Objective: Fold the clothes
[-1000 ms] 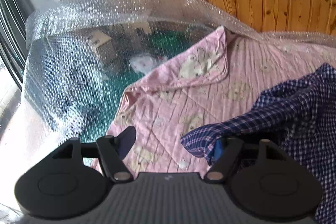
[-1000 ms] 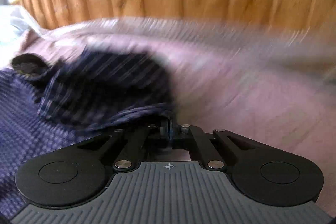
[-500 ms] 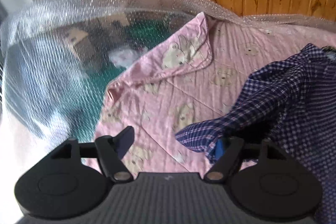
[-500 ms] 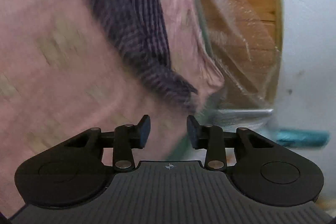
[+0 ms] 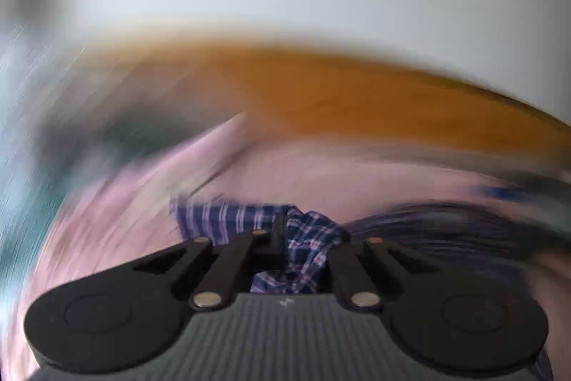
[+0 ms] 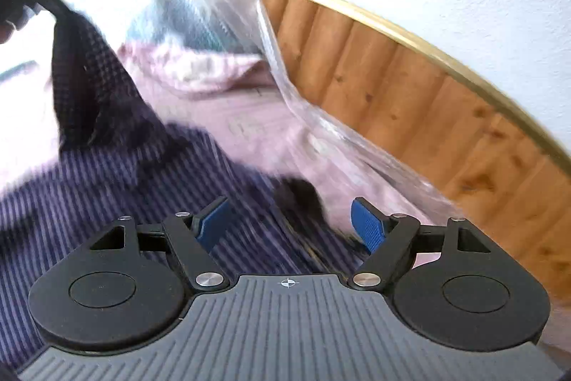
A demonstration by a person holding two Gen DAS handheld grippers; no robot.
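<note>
Checked shirt (image 5: 307,249) now pinched by left gripper (image 5: 282,238) | right gripper (image 6: 289,224) just opened, empty; regrasp needed

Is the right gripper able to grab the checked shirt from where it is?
Probably yes. The right gripper has just been opening, with nothing between its fingers, and the checked shirt lies right below it, nothing visible in between.

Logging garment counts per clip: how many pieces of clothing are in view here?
1: a navy checked shirt lying on the pink quilt, one corner pinched in the left gripper. More could be hidden by blur.
</note>
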